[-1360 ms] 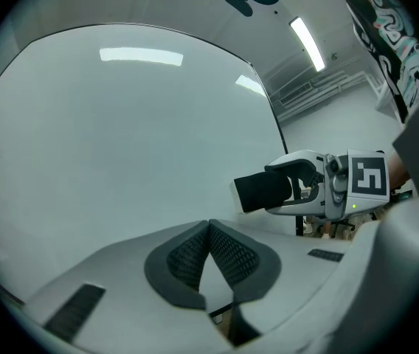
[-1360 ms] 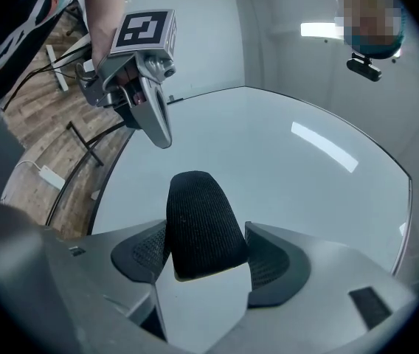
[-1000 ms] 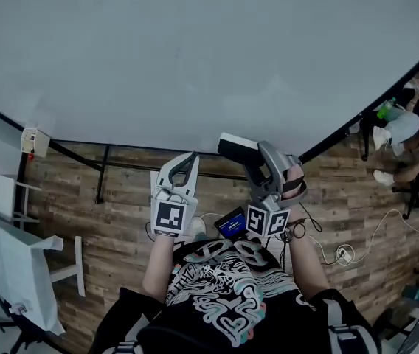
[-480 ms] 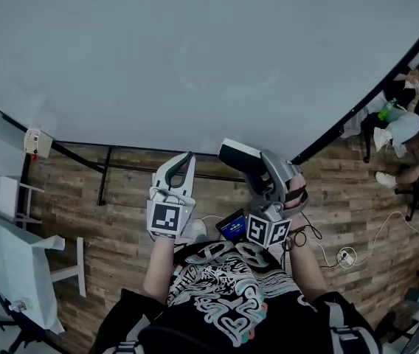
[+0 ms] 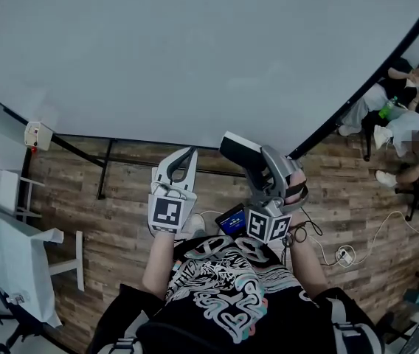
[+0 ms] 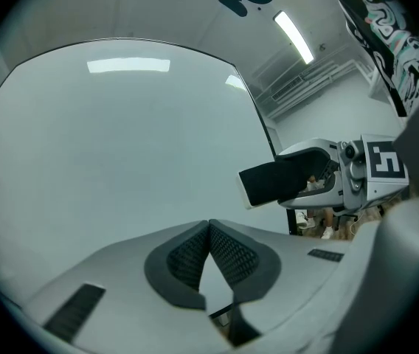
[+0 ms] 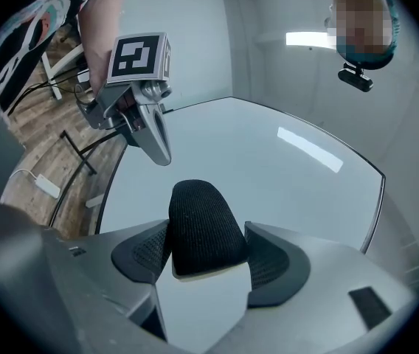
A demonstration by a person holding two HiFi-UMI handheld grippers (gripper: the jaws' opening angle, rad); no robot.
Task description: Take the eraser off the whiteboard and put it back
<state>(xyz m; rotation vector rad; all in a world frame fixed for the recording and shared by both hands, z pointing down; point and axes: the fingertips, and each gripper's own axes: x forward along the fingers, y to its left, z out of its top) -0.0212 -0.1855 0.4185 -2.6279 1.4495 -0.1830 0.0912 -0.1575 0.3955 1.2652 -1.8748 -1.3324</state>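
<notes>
A black-felt eraser (image 5: 239, 150) with a white back is held off the whiteboard (image 5: 195, 57), and my right gripper (image 5: 252, 159) is shut on it. In the right gripper view the eraser (image 7: 202, 227) stands upright between the pads, its felt end toward the board (image 7: 268, 168). My left gripper (image 5: 184, 159) hangs level beside it, shut with nothing in it. The left gripper view shows the tips of my left gripper (image 6: 209, 224) touching, with the eraser (image 6: 274, 183) to their right. The whiteboard (image 6: 106, 139) fills the view, blank.
The board's black frame and stand legs (image 5: 105, 169) run along the wooden floor (image 5: 106, 220). A white table (image 5: 10, 271) stands at the left. People sit at the far right (image 5: 405, 124). A cable and power strip (image 5: 342, 255) lie on the floor.
My right gripper has shifted slightly sideways with the eraser still in it. The left gripper has stayed in place, shut.
</notes>
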